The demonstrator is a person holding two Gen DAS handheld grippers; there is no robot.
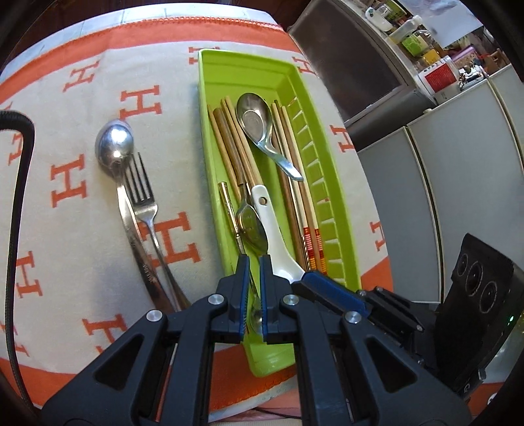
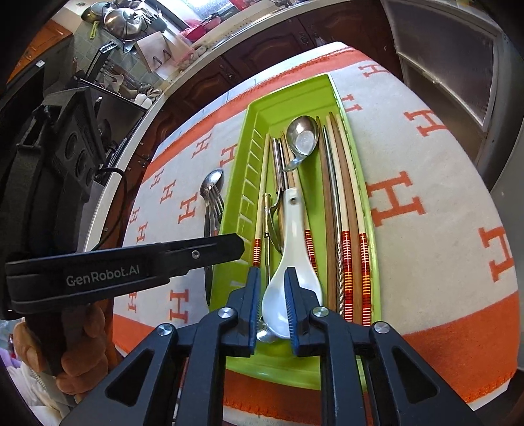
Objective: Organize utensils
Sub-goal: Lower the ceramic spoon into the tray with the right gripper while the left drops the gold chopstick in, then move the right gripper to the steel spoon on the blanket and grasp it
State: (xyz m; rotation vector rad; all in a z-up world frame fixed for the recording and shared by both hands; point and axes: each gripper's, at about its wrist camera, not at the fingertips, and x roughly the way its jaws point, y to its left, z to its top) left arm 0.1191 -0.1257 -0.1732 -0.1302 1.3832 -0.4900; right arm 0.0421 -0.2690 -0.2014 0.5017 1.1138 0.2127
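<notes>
A green tray (image 1: 327,183) (image 2: 258,108) holds several chopsticks (image 1: 229,144) (image 2: 347,209), a steel soup spoon (image 1: 258,121) (image 2: 303,136), a white ceramic spoon (image 1: 275,236) (image 2: 291,249) and a small steel spoon (image 1: 250,226). A large steel spoon (image 1: 114,147) (image 2: 211,182) and a fork (image 1: 144,203) (image 2: 216,201) lie on the cloth left of the tray. My left gripper (image 1: 252,262) hovers over the small spoon, jaws narrowly apart. My right gripper (image 2: 271,275) straddles the white spoon's bowl, jaws apart, not pinching it.
The table wears a cream cloth with orange H letters (image 1: 170,239) (image 2: 435,183). Grey cabinets (image 1: 458,183) stand to the right of the table. A counter with pots (image 2: 124,23) lies behind. The left gripper's body (image 2: 124,265) reaches in beside the tray.
</notes>
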